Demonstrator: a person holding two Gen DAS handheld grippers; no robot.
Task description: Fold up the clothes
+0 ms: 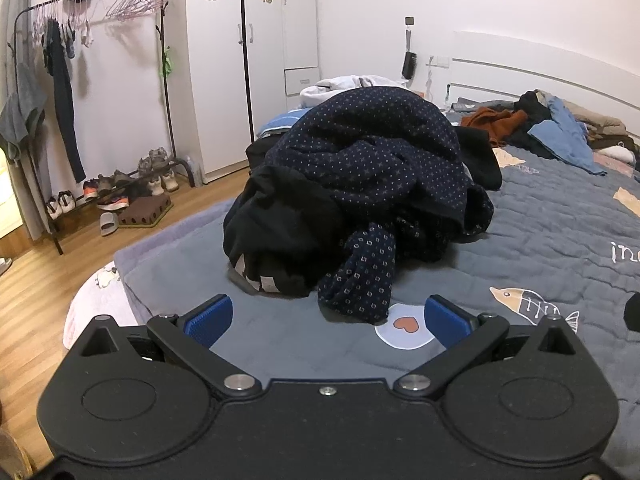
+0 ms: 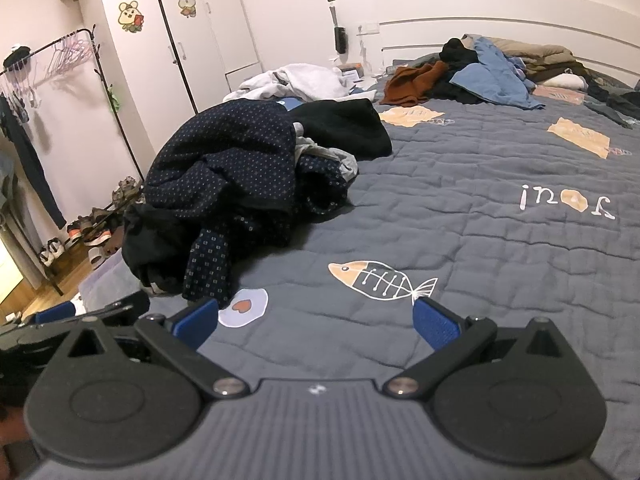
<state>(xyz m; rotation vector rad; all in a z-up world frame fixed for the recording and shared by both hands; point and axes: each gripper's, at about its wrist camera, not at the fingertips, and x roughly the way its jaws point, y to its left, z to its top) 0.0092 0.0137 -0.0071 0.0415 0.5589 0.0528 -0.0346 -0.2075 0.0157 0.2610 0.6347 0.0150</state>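
Both claws hover low over the near edge of the bed, and each stands wide apart with nothing between its blue pads. From the left wrist view, the left claw [image 1: 327, 320] points at a heart patch [image 1: 406, 330] printed on the grey quilt [image 1: 540, 232], with the crumpled heap of dark clothes [image 1: 360, 184] just beyond its tips — near, but not touching. That heap is mostly a navy garment with small pale dots, bunched into a mound; a sleeve or leg with a square pattern [image 1: 362, 276] trails forward toward the claw, and a plain black garment [image 1: 280, 228] is tucked along the heap's left side.

From the right wrist view, the right claw [image 2: 316, 322] sits over bare quilt, with a fish print [image 2: 380, 280] just ahead of its right pad and the heart patch beside its left pad. The dark heap lies ahead and to the left, apart from this claw. The left claw's body shows at the left edge of this view, close beside the right one.

Farther up the bed, near the headboard [image 2: 500, 24], lies a second pile of clothes [image 2: 480, 72] — rust-brown, blue and black pieces — and a white garment [image 2: 300, 80] lies behind the dark heap. Beside the bed stand a clothes rack [image 1: 92, 40] with hangers, shoes [image 1: 120, 192] beneath it, and a white wardrobe [image 1: 240, 60].
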